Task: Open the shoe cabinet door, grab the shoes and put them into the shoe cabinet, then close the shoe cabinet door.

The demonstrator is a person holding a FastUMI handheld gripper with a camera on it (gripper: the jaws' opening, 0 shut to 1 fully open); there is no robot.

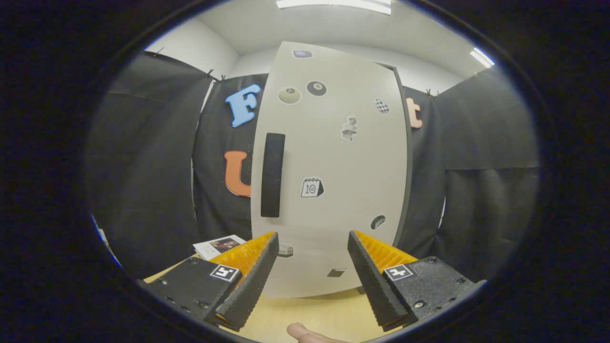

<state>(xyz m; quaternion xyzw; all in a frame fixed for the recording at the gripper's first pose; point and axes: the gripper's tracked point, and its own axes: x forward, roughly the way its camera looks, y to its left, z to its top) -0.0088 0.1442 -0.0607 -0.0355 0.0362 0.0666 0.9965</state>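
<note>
Wood-grain tabletop (295, 319) under the gripper (312, 238), fingers spread wide, nothing between them; a fingertip (305, 332) pokes in at bottom centre. Just ahead, frame centre, shoe cabinet door (333, 166) stands closed, pale with stickers, dark vertical handle (272, 175) left of centre. Booklet (219, 246) lies lower left beside the cabinet. Black cloth wall (143, 166) behind.
</note>
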